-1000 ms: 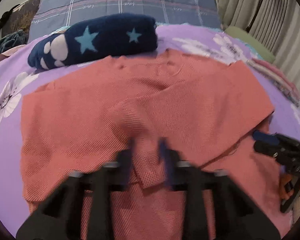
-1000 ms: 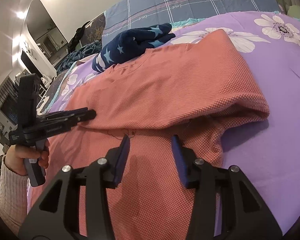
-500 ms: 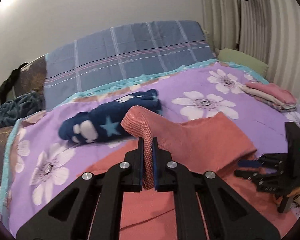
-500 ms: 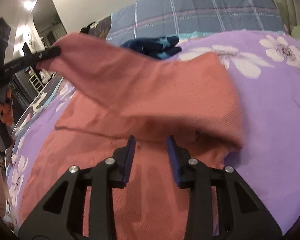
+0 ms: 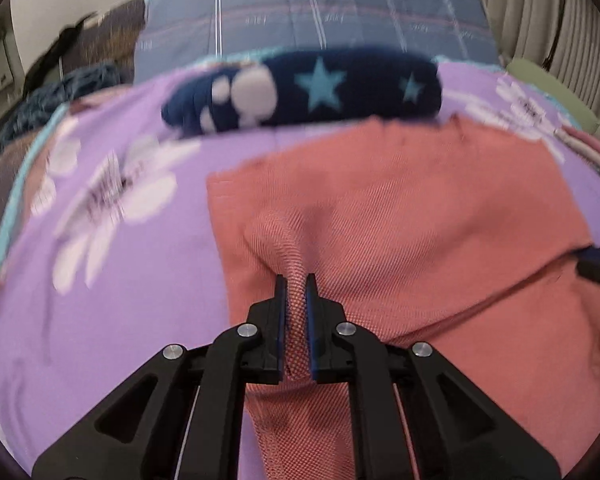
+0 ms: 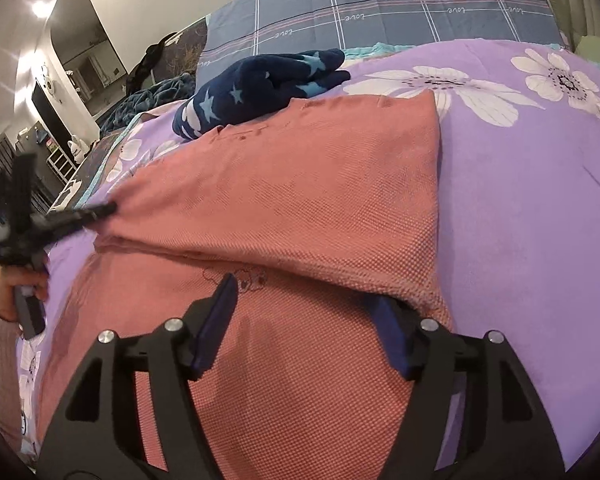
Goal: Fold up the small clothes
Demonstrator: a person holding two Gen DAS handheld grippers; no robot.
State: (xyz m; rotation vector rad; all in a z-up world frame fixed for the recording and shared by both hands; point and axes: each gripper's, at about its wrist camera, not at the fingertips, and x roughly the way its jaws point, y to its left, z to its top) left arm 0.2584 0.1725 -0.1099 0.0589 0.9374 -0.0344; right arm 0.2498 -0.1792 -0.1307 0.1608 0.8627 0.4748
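One purple bedspread printed with white flowers (image 6: 520,208) fills most of both views. On it, centre frame, lies the salmon-pink waffle-knit shirt (image 6: 300,184), one layer folded across the body. Above it, upper centre, sits a folded navy fleece garment with pale blue stars (image 5: 320,92), touching the shirt's far edge. Left gripper (image 5: 296,284), bottom centre, pinches a ridge of shirt fabric between near-closed fingers. Right gripper (image 6: 304,300): jaws have just been opening, now spread over the lower shirt layer, right finger tucked under the fold.
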